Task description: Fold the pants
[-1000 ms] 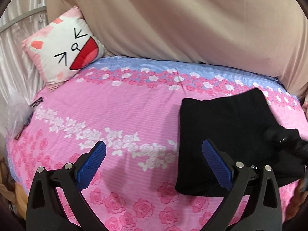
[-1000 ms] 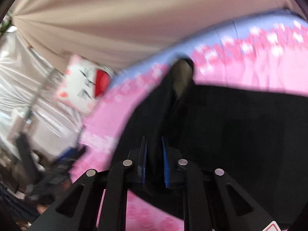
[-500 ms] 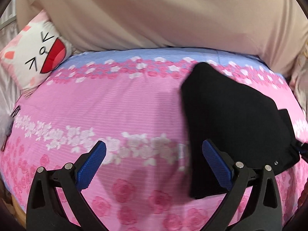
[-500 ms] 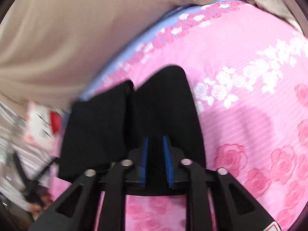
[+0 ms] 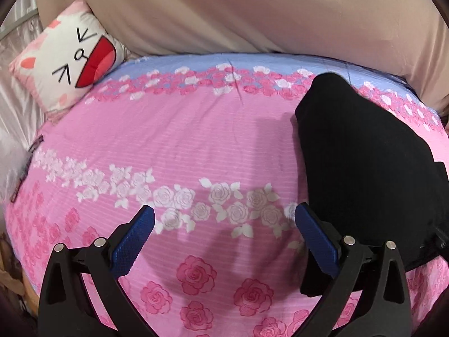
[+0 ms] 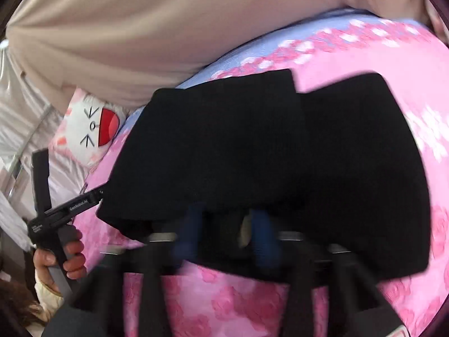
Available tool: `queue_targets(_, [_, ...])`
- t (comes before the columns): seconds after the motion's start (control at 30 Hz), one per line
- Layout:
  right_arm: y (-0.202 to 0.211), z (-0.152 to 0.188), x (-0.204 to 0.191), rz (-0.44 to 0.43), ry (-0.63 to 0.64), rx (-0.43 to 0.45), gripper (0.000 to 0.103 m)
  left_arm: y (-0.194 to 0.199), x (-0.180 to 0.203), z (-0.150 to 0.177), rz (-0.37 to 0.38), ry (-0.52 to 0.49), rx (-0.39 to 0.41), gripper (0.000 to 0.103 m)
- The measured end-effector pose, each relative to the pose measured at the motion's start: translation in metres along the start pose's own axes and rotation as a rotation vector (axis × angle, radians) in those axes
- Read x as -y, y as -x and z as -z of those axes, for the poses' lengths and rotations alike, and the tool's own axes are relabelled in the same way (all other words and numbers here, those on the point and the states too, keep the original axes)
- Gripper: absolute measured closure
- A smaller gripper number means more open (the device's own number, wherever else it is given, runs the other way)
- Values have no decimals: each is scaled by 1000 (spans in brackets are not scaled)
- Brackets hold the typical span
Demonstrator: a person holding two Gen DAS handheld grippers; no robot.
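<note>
The black pants (image 5: 373, 168) lie folded on the pink rose bedsheet (image 5: 182, 146), at the right of the left wrist view. My left gripper (image 5: 224, 238) is open and empty, hovering over bare sheet just left of the pants. In the right wrist view the pants (image 6: 266, 151) fill the middle as a folded stack. My right gripper (image 6: 227, 233) is blurred; its blue pads (image 6: 188, 230) stand apart at the near edge of the pants, with the cloth's edge lying over them.
A cat-face pillow (image 5: 70, 59) leans at the bed's far left corner. A beige curtain (image 5: 238, 11) hangs behind the bed. In the right wrist view the person's hand (image 6: 59, 255) holds the left gripper's handle at the left edge.
My right gripper, shut on the pants before, now has its pads apart. The pants went from lifted to lying flat in a folded stack. The left gripper stayed open and shifted slightly.
</note>
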State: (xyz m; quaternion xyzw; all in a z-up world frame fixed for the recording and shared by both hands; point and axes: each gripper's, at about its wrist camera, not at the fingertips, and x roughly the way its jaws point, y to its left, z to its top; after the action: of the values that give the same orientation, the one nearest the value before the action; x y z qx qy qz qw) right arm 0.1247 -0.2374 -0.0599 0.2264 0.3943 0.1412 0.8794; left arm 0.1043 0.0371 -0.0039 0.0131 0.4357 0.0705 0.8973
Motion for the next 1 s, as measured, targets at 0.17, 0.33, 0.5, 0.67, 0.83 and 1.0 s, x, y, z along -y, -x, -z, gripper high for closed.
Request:
queue_targets(0.17, [82, -25, -18, 142, 109, 194, 90, 19, -3, -3, 41, -14, 53, 5])
queue_targets(0.33, [51, 1, 60, 479, 22, 22, 91, 4, 15, 5, 92, -44, -2, 5])
queue_targets(0.5, [103, -2, 71, 297, -166, 165, 72, 9, 36, 12, 179, -111, -21, 5])
queue_targets(0.67, [80, -3, 68, 93, -173, 54, 52, 36, 71, 25, 238, -269, 54, 5])
queue_targets(0.83, [38, -2, 42, 189, -59, -2, 49, 23, 94, 42, 143, -364, 53, 5])
queue_targets(1.0, [57, -17, 1, 190, 82, 38, 80, -2, 86, 46, 107, -396, 39, 5])
